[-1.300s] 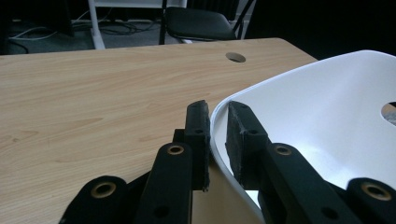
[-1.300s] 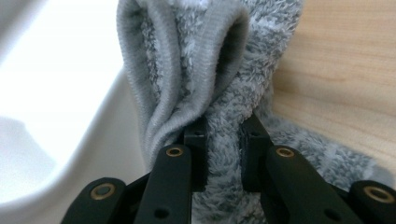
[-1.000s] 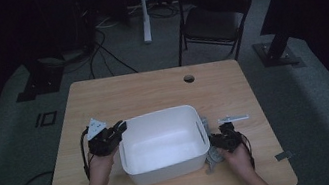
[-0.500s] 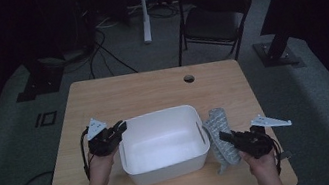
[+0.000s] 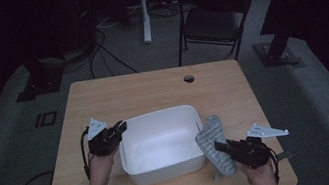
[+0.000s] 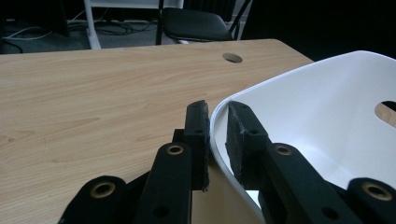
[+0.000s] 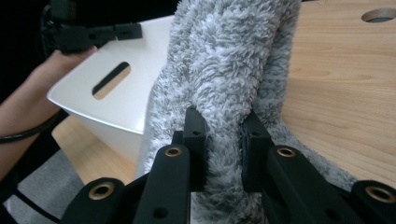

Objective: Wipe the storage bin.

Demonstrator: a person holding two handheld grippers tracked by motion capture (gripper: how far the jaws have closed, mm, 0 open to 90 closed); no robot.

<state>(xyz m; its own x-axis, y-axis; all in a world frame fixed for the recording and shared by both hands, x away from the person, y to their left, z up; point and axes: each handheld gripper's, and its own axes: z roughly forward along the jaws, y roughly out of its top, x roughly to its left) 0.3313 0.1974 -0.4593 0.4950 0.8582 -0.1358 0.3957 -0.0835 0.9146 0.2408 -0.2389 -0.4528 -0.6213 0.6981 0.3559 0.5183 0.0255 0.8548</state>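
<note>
Grey fluffy cloth [image 5: 214, 146] clamped in your right gripper [image 5: 222, 146], at the white plastic tub's [image 5: 161, 144] three o'clock; left gripper [image 5: 118, 127] pinches its rim, steadying it.

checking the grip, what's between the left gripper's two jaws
The rim of the white tub: the left gripper is shut on its wall, seen in the left gripper view.
</note>
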